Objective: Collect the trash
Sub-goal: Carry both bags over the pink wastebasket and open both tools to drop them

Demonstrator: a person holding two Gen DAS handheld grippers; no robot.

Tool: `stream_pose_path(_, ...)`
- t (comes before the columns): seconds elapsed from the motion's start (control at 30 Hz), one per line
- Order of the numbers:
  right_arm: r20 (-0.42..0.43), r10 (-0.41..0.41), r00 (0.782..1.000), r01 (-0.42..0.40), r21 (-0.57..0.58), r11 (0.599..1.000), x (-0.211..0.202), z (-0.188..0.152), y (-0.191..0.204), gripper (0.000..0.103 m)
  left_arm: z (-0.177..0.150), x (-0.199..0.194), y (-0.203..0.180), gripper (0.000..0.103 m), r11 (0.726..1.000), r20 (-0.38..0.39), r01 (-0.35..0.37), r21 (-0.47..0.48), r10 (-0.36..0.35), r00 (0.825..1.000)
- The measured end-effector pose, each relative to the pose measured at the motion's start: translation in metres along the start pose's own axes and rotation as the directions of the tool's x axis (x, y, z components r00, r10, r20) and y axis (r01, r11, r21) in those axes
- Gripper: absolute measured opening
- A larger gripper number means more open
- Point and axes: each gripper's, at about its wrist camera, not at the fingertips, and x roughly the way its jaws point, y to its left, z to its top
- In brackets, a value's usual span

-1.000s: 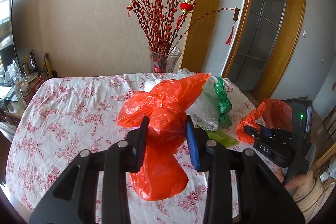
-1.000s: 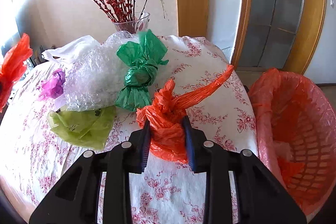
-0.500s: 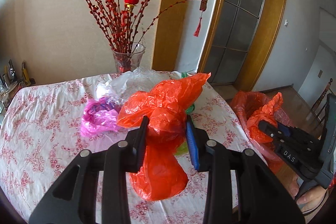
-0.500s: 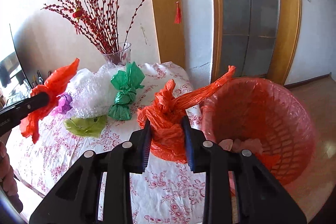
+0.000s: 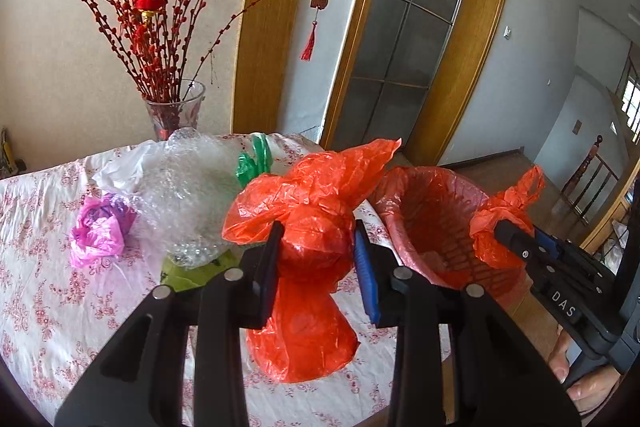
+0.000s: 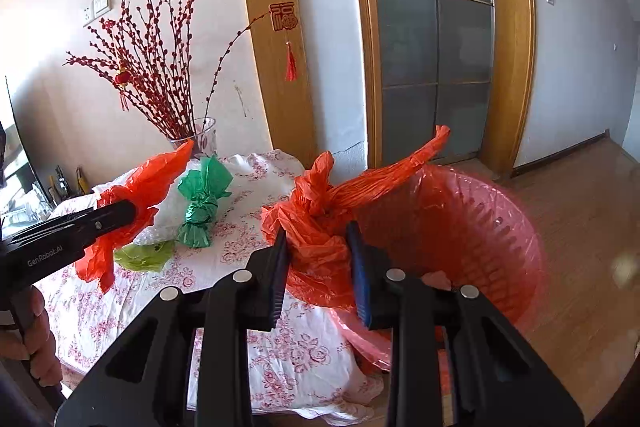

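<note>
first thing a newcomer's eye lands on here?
The two orange bags: the left gripper clamps one over the table, the right gripper clamps another at the rim of the pink basket beside the table. Next, the red berry branches in a glass vase at the table's far edge.

Two close wrist views toward the doorway, sharing table [image 5: 48,291] and, apparently, basket [image 6: 516,227].

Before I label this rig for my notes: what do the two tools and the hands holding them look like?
Both are black, angular two-finger tools with round silver bolt heads and one blue pad each. The left tool reads "GenRobot.AI" on its side; the right tool reads "DAS". Bare fingers grip the right tool's handle; no cables show.
</note>
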Motion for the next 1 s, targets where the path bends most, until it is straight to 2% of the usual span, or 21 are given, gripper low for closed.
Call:
stream_pose_path(0.47, 0.049, -0.086, 0.995, 0.079, 0.136, 0.988, -0.020, 0.003, -0.063, 0.029, 0.005, 0.031, -0.044, 0.034, 0.994, -0.034, 0.102, 0.042, -0.100, 0.994)
stream_pose_path(1.0, 0.096, -0.100, 0.990, 0.075, 0.239, 0.968, -0.015, 0.021, -0.107, 0.029, 0.014, 0.077, -0.111, 0.034, 0.968, -0.088, 0.232, 0.090, -0.225, 0.970)
